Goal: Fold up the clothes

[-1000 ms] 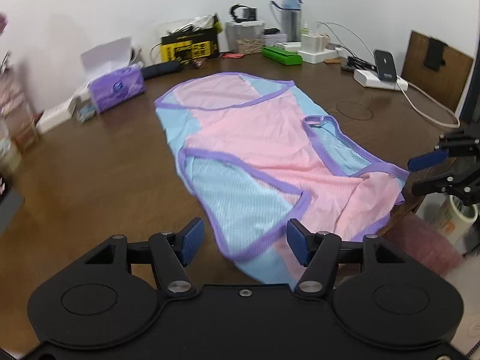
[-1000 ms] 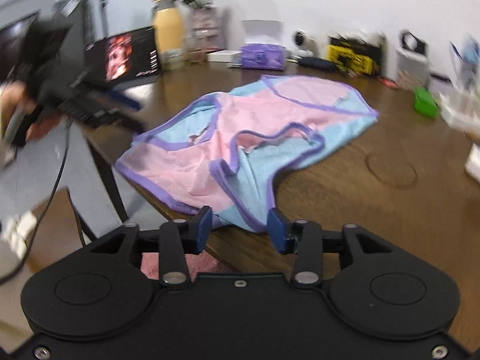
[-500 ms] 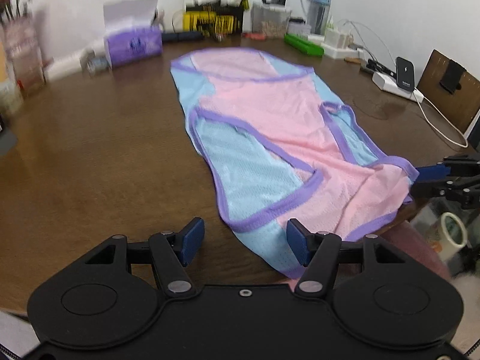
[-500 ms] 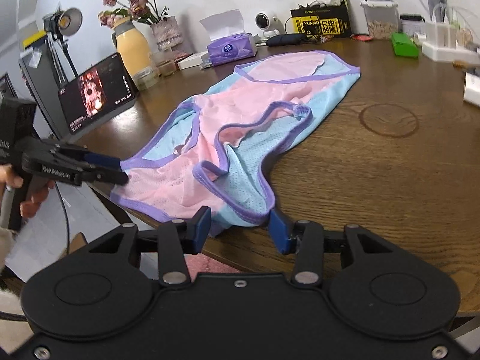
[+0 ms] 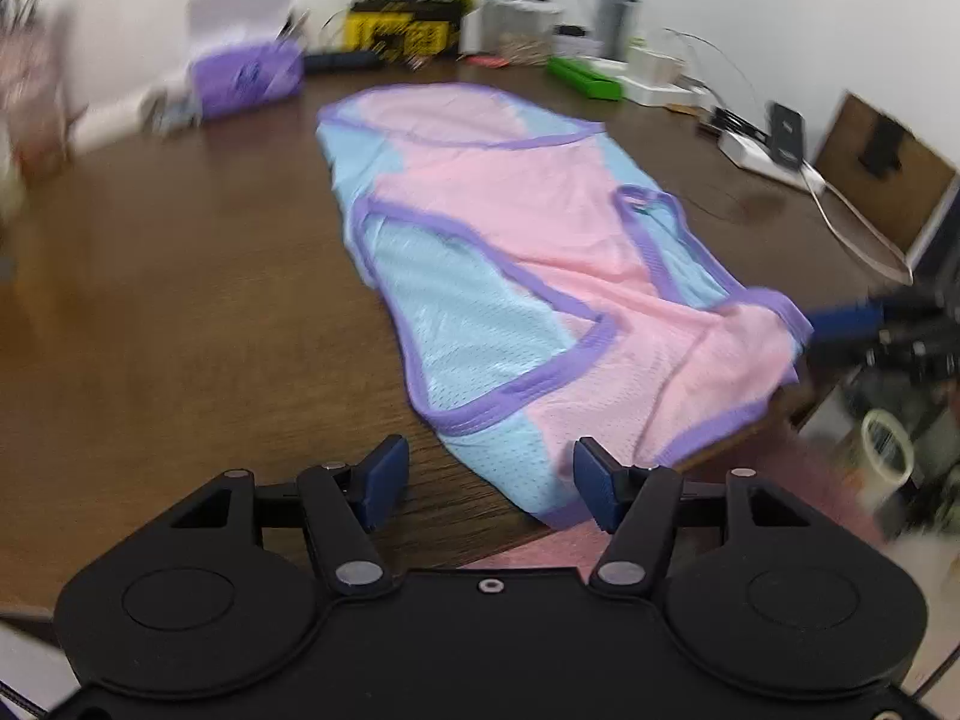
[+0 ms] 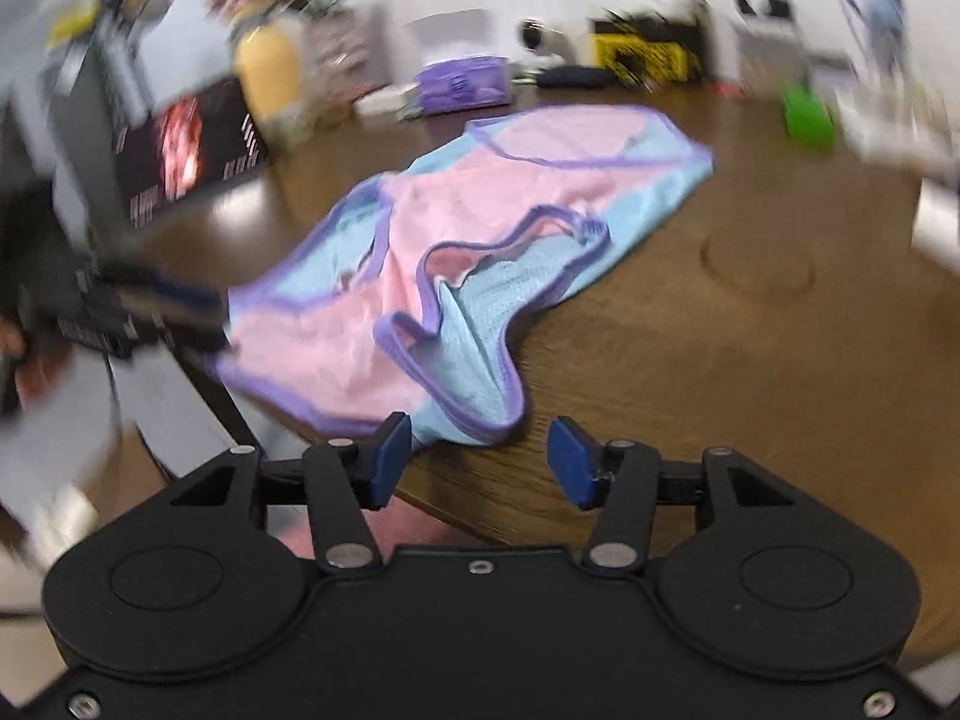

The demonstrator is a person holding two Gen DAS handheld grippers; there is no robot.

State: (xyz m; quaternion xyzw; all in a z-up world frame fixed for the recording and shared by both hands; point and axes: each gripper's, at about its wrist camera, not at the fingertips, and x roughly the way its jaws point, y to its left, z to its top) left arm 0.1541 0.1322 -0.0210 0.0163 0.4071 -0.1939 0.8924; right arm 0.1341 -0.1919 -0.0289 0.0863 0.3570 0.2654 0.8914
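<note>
a pink and blue top point(image 5: 540, 252) with purple trim lies spread on a brown table point(image 5: 180, 312), its length running from the near edge toward the far wall. its near hem hangs slightly over the table edge. one armhole band on it is rucked up into a loop point(image 6: 414, 330).

the left gripper point(image 5: 491, 483) hovers at the top's near end, jaws apart, the blue corner of the hem lying between the pads with no pad pressing on it. the right gripper point(image 6: 480, 459) sits at the top's other near corner, jaws opening, the hem just ahead of the pads and not pinched.

beyond the top's far end stand a purple tissue box point(image 5: 249, 75), a yellow box point(image 5: 402, 36) and a green box point(image 5: 585, 78). right of the top a white cable point(image 5: 852, 234) trails across the table. left of the top, in the right wrist view, are a dark screen point(image 6: 186, 150) and a yellow vase point(image 6: 267, 75), both blurred.
</note>
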